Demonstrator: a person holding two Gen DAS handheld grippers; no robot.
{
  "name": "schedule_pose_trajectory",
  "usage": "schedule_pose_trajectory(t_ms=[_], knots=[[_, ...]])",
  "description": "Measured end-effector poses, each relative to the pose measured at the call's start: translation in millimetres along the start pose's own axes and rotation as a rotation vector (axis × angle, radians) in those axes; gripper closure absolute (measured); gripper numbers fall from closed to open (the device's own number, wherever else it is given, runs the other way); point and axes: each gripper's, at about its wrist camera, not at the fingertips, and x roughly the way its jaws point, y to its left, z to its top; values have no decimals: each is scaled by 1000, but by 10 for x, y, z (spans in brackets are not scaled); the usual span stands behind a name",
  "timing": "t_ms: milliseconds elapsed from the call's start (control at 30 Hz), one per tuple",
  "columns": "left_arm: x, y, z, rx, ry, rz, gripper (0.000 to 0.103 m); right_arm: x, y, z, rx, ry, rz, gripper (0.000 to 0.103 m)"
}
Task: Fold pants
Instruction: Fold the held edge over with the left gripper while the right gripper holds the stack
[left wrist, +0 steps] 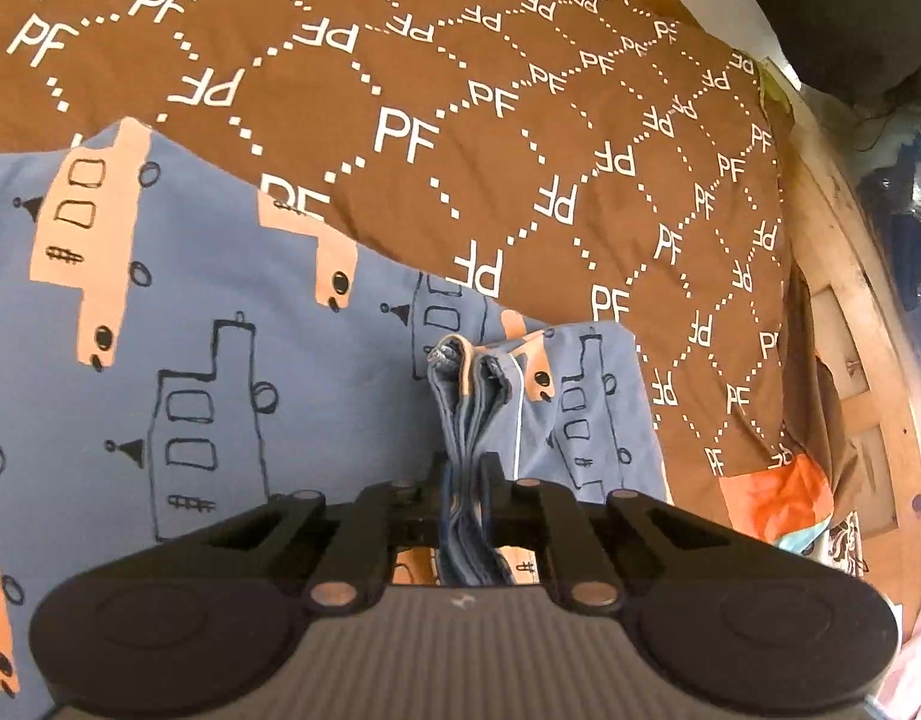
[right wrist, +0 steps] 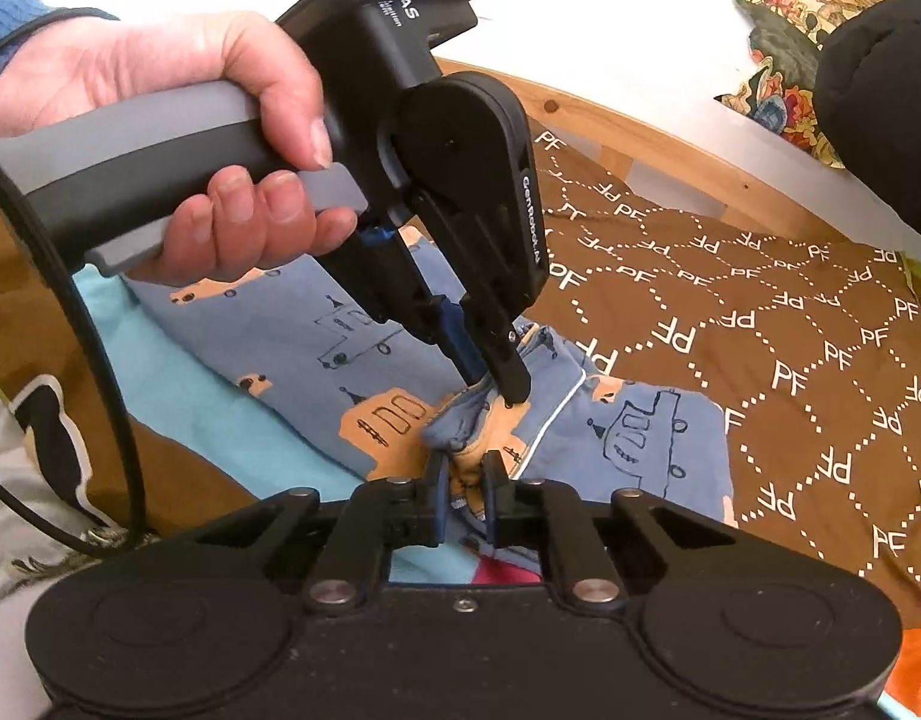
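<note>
Both claws are clamped on bunched cloth of the pants [right wrist: 400,414]: the right claw [right wrist: 465,480] pinches a gathered fold, and the left claw [right wrist: 496,384] bites the same bunch just beyond it. The pants lie spread on the bed [right wrist: 790,330], toward its near edge. The grips sit close together — lifting may drag layers unevenly, or a thin pinch could slip and drop the fold.

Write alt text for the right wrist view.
Two black grippers pinch one bunched edge of blue truck-print pants: the right gripper from below, the left gripper, held in a hand, from above. The pants lie on a brown "PF" bedspread.
</note>
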Motion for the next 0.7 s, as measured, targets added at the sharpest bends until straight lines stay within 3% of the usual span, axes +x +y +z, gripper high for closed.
schedule_pose_trajectory(t_ms=[200,433,700], knots=[[-121,154,-30,-13,-12,-3,94,6,74,112,9,0,39,92],[-463,481,-80,-41,-38,9,94,52,292,369,-9,-3,143,92],[-832,724,-23,29,-67,97,94,244,641,656,-33,-2,247,92]])
